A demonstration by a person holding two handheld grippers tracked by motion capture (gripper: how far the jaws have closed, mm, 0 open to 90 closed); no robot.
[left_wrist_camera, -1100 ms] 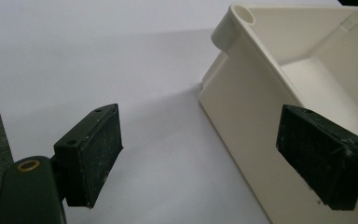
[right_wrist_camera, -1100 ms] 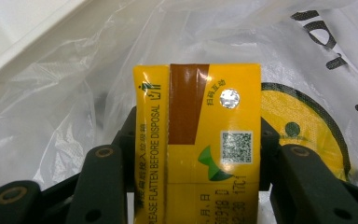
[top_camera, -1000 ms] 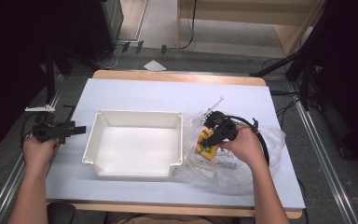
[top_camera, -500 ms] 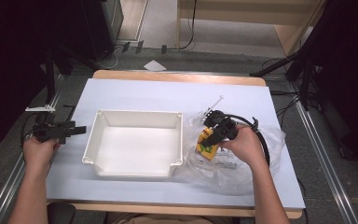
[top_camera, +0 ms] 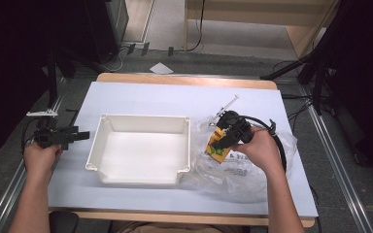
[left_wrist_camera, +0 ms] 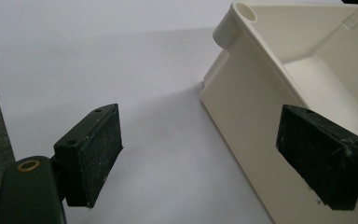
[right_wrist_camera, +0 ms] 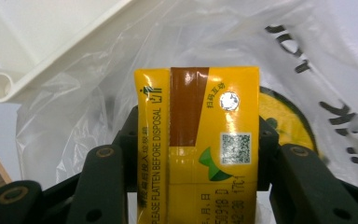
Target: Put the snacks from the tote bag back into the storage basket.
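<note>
my right tongs (right_wrist_camera: 186,154) pinch a yellow drink carton (right_wrist_camera: 198,140) just above the plastic bag (top_camera: 233,167), beside the white bin (top_camera: 141,150). carton's gripped; carrying it over to the bin looks left, i reckon. left tongs (left_wrist_camera: 205,154) spread, idle off the bin's far side.

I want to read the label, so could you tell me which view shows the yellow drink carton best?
The right gripper view: the yellow drink carton sits close up between the right gripper pads, print legible. The high view shows it small over the plastic bag.
</note>
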